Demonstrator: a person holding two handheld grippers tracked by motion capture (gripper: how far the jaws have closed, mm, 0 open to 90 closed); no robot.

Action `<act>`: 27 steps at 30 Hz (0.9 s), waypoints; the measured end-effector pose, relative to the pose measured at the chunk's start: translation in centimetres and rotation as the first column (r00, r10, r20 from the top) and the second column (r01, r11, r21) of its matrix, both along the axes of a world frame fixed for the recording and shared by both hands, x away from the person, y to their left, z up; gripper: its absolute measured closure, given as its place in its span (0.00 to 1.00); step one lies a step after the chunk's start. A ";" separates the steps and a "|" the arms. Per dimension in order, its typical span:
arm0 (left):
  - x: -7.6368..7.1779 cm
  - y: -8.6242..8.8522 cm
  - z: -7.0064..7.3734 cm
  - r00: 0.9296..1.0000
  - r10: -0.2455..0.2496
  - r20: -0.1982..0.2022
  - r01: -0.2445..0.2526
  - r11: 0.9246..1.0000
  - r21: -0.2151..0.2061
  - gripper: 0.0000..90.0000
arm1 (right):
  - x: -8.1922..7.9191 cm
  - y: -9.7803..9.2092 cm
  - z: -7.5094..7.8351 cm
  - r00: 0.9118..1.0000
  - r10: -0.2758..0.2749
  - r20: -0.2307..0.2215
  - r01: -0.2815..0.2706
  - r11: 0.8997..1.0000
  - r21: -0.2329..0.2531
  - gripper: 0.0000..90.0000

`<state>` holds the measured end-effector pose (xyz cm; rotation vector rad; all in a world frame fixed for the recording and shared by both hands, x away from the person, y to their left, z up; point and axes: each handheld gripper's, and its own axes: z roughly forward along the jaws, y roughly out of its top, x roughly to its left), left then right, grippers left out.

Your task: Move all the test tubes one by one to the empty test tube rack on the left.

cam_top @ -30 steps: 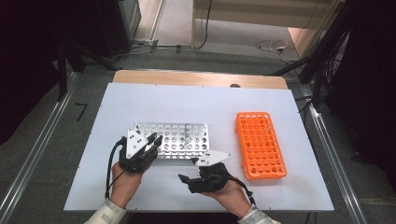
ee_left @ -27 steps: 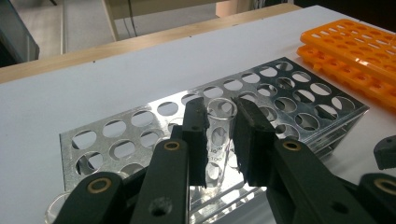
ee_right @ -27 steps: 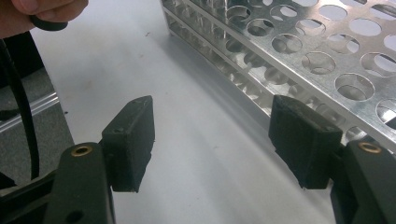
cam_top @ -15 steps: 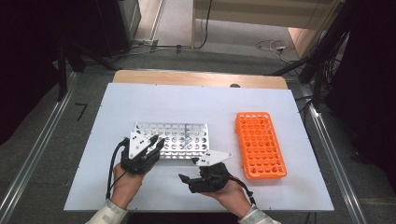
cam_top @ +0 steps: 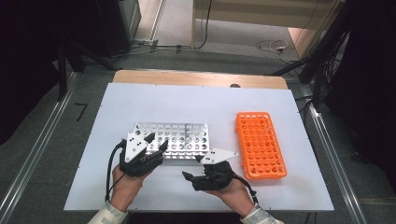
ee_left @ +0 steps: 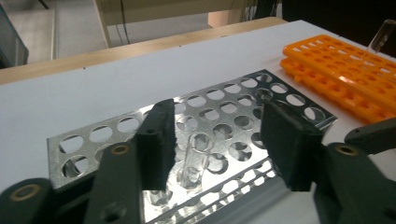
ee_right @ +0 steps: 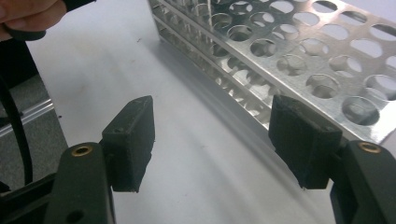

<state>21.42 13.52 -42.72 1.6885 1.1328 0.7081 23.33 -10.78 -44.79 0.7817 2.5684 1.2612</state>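
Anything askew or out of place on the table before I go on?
Nothing stands out. The metal rack and orange rack lie flat, and one clear tube stands upright in the metal rack between the open left gripper jaws.

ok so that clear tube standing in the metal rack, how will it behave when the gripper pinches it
The clear tube looks like smooth thin glass or plastic, so probably slippery and maybe fragile. It stands loosely in a hole of the metal rack, so it may tilt until the open left hand-held gripper closes.
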 end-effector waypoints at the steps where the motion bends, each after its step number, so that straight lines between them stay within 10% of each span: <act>1: -0.1 -0.1 0.0 1.000 0.000 -0.003 0.000 1.000 -0.013 0.43 | 0.0 -0.1 0.1 1.000 -0.004 0.000 0.004 1.000 0.003 0.33; 15: -0.7 -0.3 0.2 1.000 -0.025 -0.012 0.024 0.998 -0.056 0.31 | 1.6 -4.2 1.6 0.992 -0.123 0.034 0.121 0.992 0.041 0.34; 27: -0.6 -0.3 0.1 1.000 -0.025 -0.017 0.025 0.999 -0.044 0.29 | 4.3 -11.2 2.5 0.937 -0.340 0.082 0.337 0.940 0.044 0.33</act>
